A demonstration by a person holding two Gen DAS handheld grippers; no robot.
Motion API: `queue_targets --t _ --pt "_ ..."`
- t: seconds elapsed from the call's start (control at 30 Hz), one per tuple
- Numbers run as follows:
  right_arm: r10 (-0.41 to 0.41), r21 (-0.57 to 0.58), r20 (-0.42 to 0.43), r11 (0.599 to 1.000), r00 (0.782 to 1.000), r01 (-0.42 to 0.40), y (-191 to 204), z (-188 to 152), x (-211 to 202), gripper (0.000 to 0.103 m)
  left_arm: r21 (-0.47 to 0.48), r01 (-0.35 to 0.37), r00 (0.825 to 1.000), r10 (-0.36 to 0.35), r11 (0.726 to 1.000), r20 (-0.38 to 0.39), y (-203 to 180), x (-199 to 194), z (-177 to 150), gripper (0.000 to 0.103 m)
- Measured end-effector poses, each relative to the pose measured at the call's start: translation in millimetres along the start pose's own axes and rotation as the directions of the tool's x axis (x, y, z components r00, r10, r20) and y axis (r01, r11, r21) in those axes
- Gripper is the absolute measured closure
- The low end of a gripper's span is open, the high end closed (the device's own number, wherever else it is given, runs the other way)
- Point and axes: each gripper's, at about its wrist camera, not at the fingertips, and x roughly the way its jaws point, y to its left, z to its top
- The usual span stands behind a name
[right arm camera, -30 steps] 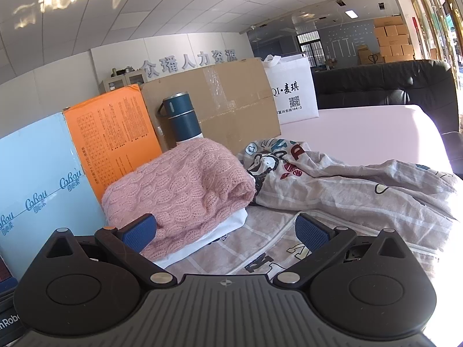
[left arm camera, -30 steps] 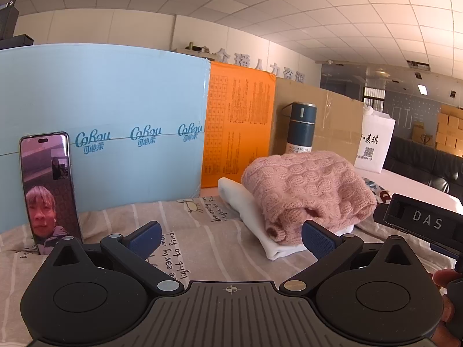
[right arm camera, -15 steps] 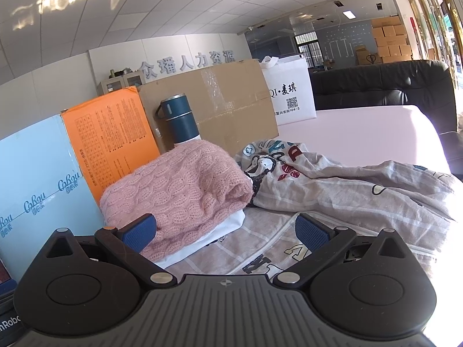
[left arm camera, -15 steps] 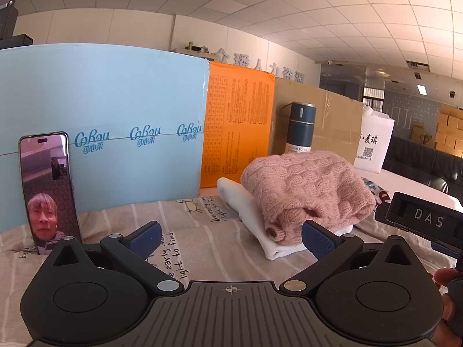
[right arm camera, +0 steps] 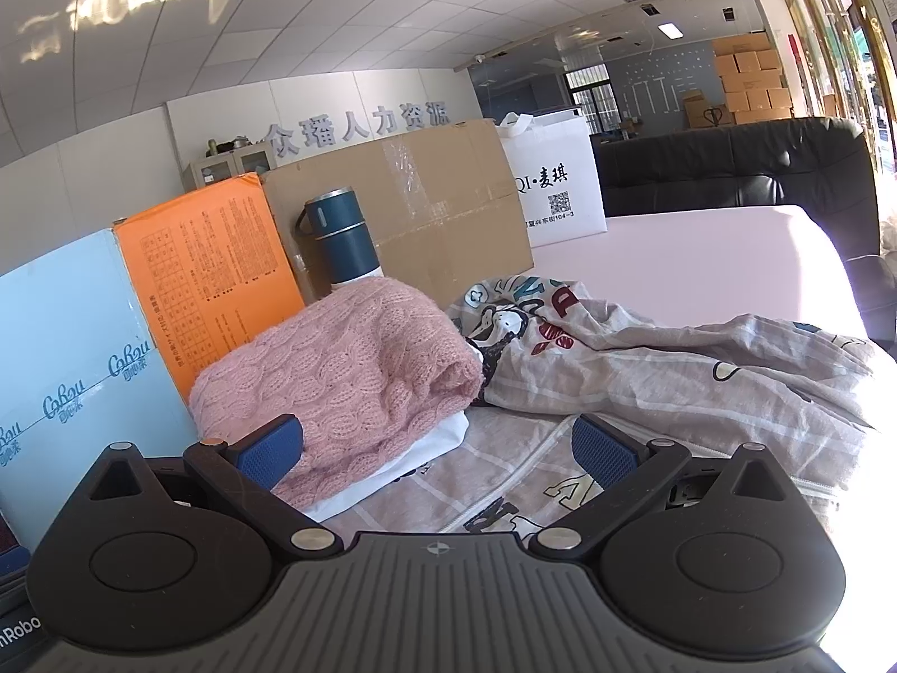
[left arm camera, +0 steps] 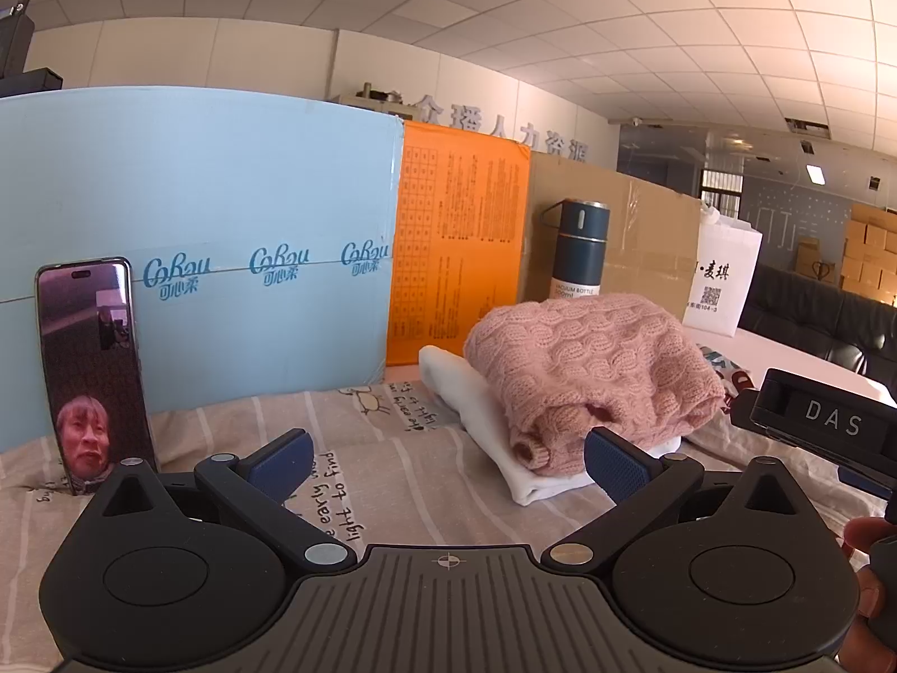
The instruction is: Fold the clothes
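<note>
A folded pink knit sweater point(left arm camera: 588, 359) lies on a folded white garment point(left arm camera: 493, 437). Both also show in the right wrist view, the sweater point(right arm camera: 342, 376) above the white garment point(right arm camera: 426, 443). A crumpled beige garment with cartoon prints point(right arm camera: 661, 370) lies unfolded to the right of the stack. My left gripper point(left arm camera: 448, 457) is open and empty, in front of the stack. My right gripper point(right arm camera: 437, 446) is open and empty, just before the stack and the beige garment. The right gripper's body point(left arm camera: 824, 426) shows at the right of the left wrist view.
A beige printed sheet point(left arm camera: 359, 448) covers the table. A phone point(left arm camera: 92, 370) leans on a light blue box point(left arm camera: 213, 258). An orange box point(left arm camera: 459, 247), cardboard box point(right arm camera: 426, 207), blue bottle point(left arm camera: 580, 249) and white bag point(right arm camera: 555, 185) stand behind. A pink surface point(right arm camera: 701, 258) lies at the right.
Both grippers stay open and almost still. The right wrist view has shifted slightly, with the stack drifting a little left and up.
</note>
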Motion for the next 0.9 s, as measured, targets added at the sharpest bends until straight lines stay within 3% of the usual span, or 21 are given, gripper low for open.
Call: queue_targets --t 0.9 --pt "-0.01 0.003 -0.005 1.0 1.0 0.01 -1.1 1.4 2.4 0.0 0.009 0.013 1.0 -0.013 1.0 0.018 -2.2 -5.4 1.6 0.0"
